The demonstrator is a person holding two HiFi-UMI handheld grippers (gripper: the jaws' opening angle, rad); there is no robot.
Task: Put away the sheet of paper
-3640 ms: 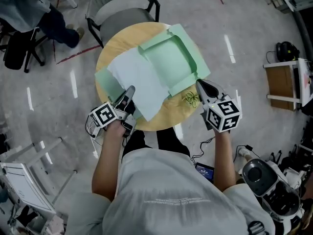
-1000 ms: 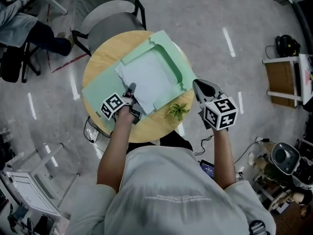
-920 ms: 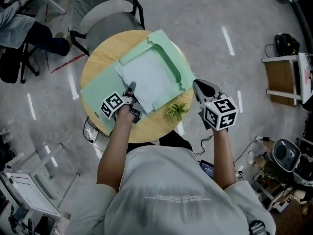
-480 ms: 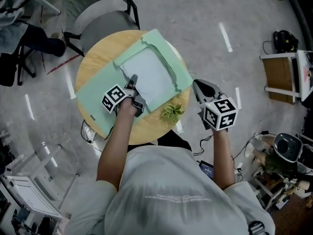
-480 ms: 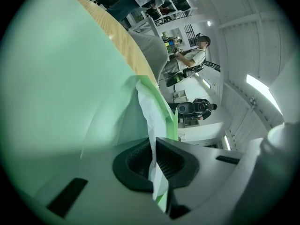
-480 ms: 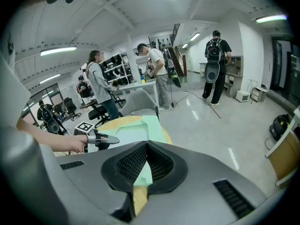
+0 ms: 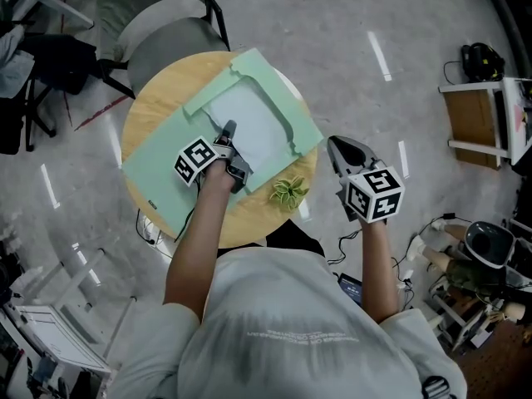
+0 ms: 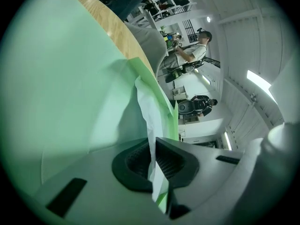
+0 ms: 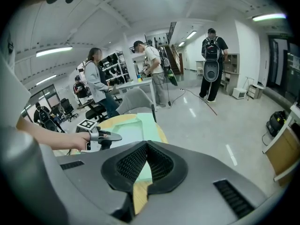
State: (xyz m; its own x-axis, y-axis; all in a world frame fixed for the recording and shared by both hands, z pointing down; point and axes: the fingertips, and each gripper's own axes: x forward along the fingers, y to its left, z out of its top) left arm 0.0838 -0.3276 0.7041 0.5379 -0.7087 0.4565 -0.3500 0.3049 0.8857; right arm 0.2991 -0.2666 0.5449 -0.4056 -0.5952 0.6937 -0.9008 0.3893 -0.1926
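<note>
A white sheet of paper (image 7: 253,123) lies in the framed right half of an open pale green folder (image 7: 162,169) on a round wooden table (image 7: 158,98). My left gripper (image 7: 228,130) rests over the sheet's near left edge and is shut on it. In the left gripper view the thin paper edge (image 8: 146,108) runs up from between the closed pads of that gripper (image 8: 153,149), with green folder (image 8: 61,93) beside it. My right gripper (image 7: 336,144) hovers off the table's right side, shut and empty; its own view shows the jaws of the right gripper (image 9: 146,145) touching.
A small green plant (image 7: 288,191) sits on the table's near right edge. A grey chair (image 7: 170,36) stands behind the table. A wooden stand (image 7: 482,115) is at the far right. Several people (image 9: 152,67) stand in the room beyond.
My left gripper has carried the sheet away from me and rightward, so it now lies inside the folder's framed half. The right gripper has stayed still.
</note>
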